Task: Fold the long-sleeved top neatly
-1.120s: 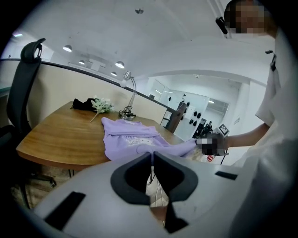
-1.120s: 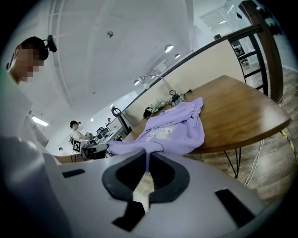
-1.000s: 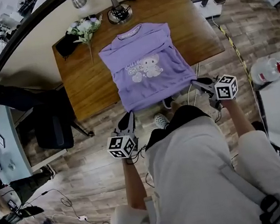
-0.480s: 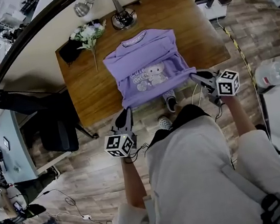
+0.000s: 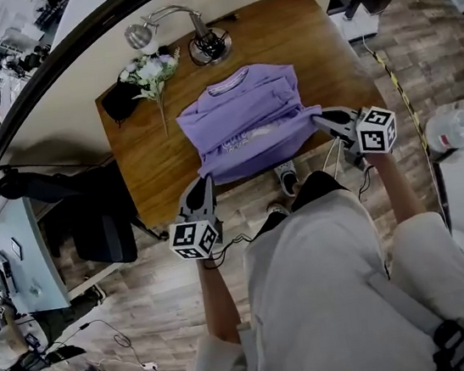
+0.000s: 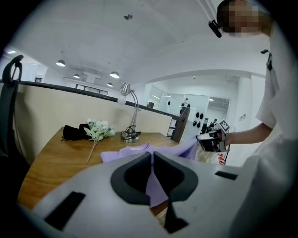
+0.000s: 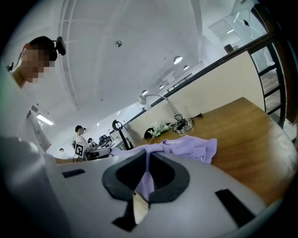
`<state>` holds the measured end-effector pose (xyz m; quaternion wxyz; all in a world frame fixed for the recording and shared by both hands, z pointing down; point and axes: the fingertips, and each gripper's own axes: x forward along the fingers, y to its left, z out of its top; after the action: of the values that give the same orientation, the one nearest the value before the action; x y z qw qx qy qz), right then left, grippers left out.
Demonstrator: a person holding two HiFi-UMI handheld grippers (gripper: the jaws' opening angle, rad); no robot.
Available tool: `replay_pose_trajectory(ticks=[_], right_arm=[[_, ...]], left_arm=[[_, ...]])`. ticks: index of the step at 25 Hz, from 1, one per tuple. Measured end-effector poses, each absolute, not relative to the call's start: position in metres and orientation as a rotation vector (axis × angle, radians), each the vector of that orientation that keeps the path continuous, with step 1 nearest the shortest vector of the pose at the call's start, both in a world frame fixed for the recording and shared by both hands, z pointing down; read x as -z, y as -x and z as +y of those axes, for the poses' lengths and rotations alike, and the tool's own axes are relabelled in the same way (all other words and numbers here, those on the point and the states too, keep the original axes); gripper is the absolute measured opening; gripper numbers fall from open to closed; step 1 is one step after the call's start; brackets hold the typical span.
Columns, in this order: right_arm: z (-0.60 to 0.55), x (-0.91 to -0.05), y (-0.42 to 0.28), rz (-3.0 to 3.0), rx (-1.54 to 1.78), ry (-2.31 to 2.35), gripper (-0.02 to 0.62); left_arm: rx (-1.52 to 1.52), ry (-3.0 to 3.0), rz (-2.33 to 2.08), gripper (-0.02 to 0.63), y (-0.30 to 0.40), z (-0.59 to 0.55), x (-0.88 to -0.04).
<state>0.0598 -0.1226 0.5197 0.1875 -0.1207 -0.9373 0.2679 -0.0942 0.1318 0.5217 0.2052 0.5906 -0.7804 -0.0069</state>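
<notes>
Clamping one hem corner each, the left tool (image 5: pixel 202 182) and right tool (image 5: pixel 322 116) hold up the purple long-sleeved top (image 5: pixel 244 117), its collar half lying on the counter (image 5: pixel 150 162). The sleeves look tucked in (my guess), and the hem-to-collar fold remains.

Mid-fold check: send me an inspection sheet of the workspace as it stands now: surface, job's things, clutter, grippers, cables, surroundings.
Surface: wooden table, the garment at its middle.
Job's things: purple top, collar toward the far edge, near hem lifted off the table.
Clutter: lamp, flowers and dark pouch along the far edge.
Grippers: left gripper shut on the hem's left corner; right gripper shut on its right corner.
Cables: striped cable on the floor at right; thin floor cable at left.
Surroundings: wood floor, dark chair left of the table, bottle at right.
</notes>
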Motion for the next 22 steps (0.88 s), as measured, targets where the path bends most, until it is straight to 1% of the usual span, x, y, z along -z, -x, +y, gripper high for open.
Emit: replay_pose_trajectory(ticks=[12,22], right_arm=[[-0.167,-0.513,0.005,-2.637,-0.762,0.357,0.025],[-0.201,-0.541,0.067,-2.576,-0.846,0.302,0.025]], left_arm=[[0.017,-1.628,-2.201,0.034,0.157,0.088,-0.513],[0.009,-1.532,-2.174,0.034,0.214,0.054,-0.544]])
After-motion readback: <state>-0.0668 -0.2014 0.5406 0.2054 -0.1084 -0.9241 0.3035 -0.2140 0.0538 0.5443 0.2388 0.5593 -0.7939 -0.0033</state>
